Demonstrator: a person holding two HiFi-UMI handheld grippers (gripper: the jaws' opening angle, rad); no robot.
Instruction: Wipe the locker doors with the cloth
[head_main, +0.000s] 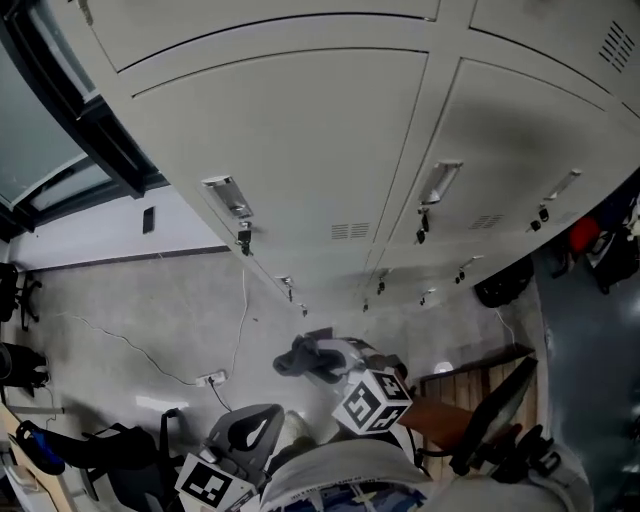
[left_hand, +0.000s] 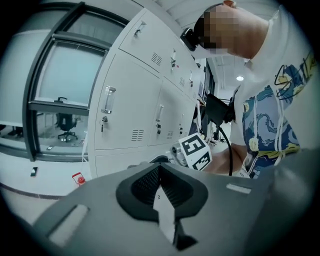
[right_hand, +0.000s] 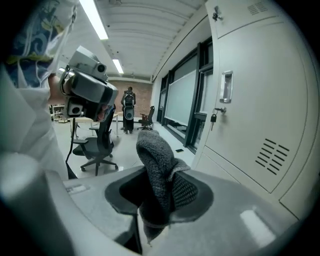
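The cloth (right_hand: 158, 167), grey and fuzzy, is clamped between the jaws of the right gripper (right_hand: 159, 194); its long axis runs along the jaws and out past their tips, and the free end curls over at the top towards the left of the right gripper view; a short tail hangs out behind the pads. In the head view the cloth (head_main: 298, 360) sticks out of the right gripper (head_main: 340, 360) towards the left, low by the person's body and well apart from the locker doors (head_main: 290, 150); the marker cube (head_main: 372, 402) sits just behind it.

The left gripper (left_hand: 161, 192) has its jaws drawn together with nothing between them; in the head view it (head_main: 250, 430) hangs beside the right one, lower and to the left.

The locker doors (right_hand: 260, 110) stand just to the right of the cloth in the right gripper view, not touching it; all are shut, so their insides are hidden; the nearest carries a recessed handle (right_hand: 226, 86), a key in its lock (right_hand: 213, 118) and a set of vent slots (right_hand: 270, 155).

Farther out, a black office chair (right_hand: 97, 140) stands on the pale floor; a cable (head_main: 240, 320) trails across the floor to a power strip (head_main: 210, 378); a large window (left_hand: 60, 85) adjoins the lockers.
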